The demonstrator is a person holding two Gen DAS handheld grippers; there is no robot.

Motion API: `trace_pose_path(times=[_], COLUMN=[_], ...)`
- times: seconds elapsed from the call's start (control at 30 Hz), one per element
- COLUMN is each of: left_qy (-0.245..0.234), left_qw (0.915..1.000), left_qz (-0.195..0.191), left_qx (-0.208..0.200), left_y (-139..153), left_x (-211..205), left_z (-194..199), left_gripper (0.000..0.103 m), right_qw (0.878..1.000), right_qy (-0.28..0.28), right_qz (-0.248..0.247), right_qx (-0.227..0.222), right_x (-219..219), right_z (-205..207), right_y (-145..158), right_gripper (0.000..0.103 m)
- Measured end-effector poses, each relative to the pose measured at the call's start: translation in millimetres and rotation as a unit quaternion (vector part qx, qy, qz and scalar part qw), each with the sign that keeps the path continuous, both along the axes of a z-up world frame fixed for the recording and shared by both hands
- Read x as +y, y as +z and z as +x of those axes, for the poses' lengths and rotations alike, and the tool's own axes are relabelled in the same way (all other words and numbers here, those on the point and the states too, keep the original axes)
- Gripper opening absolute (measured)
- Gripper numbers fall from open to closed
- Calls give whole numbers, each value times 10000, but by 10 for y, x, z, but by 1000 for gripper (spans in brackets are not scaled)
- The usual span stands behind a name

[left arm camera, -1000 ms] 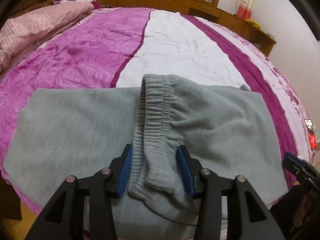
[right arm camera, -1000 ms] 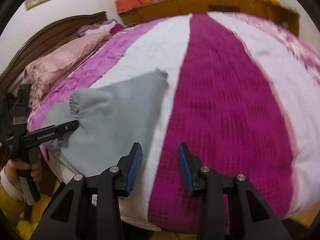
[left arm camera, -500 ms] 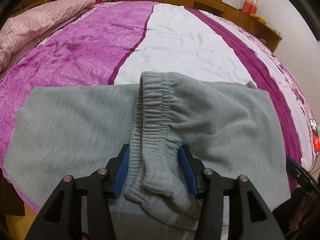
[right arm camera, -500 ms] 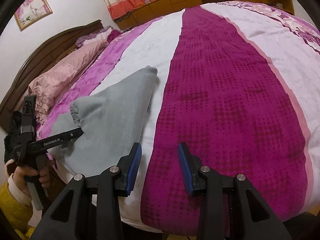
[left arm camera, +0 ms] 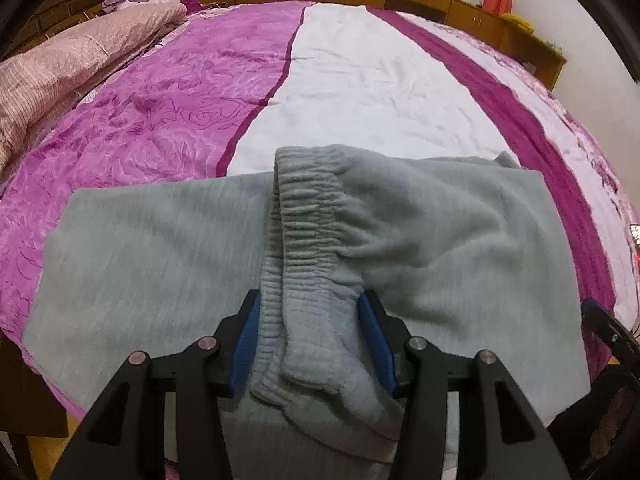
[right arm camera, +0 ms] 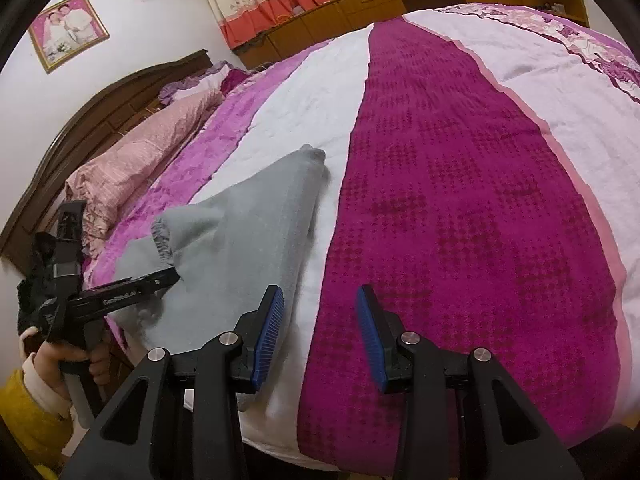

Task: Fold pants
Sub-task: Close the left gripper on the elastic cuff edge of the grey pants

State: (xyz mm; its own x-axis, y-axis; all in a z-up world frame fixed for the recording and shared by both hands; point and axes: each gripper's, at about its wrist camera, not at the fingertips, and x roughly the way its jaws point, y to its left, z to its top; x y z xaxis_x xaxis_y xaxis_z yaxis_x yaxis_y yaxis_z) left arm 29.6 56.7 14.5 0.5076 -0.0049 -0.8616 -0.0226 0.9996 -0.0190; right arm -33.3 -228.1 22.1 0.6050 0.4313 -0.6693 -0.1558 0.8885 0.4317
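Lying across the near edge of the bed, the grey pants (left arm camera: 460, 248) are already folded over, their ribbed waistband (left arm camera: 308, 232) laid on top of the leg fabric and running toward the camera. Around the near end of that waistband sits the left gripper (left arm camera: 308, 340): a second ago its blue pads pinched the bunched cloth more tightly, and now they stand slightly wider, the fabric between them and brushing both pads. Whether it still bites is hard to call; I read it as letting go, the fold set down. Off to the right, the right gripper (right arm camera: 318, 336) hovers over the purple-and-white bedspread (right arm camera: 460, 200), fingers partly apart and holding nothing, same gap as before. Next, I'd judge, comes smoothing or another fold.
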Motion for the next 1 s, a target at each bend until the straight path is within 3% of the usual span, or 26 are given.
trace_pose_path(times=[0.13,0.3,0.4,0.57,1.0], left_qy=[29,-140,-256,-111,-309], left_qw=[9999,9979,9963,9985,9967], left_qz=[111,586,732,294,-288], left_qx=[-39,-250,-365,-440,-696], left_y=[0,74,145,264,567], left_x=[-28,-176,-224,-134,-92], left_z=[-8,-96,-146,-171,-308], left_gripper=[49,28,24,20,20], right_qw=[10000,9999,9999,9999,9996], right_qy=[5,7,26,51,-138], right_qz=[3,131,142,117,-86], right_qx=[-14,-15,-70,-93,-221], right_x=[-7,-27,-12,12,57], right_z=[-2,20,22,41,-3], right_y=[1,11,29,30,62], right_gripper=[31,31,31,31,31])
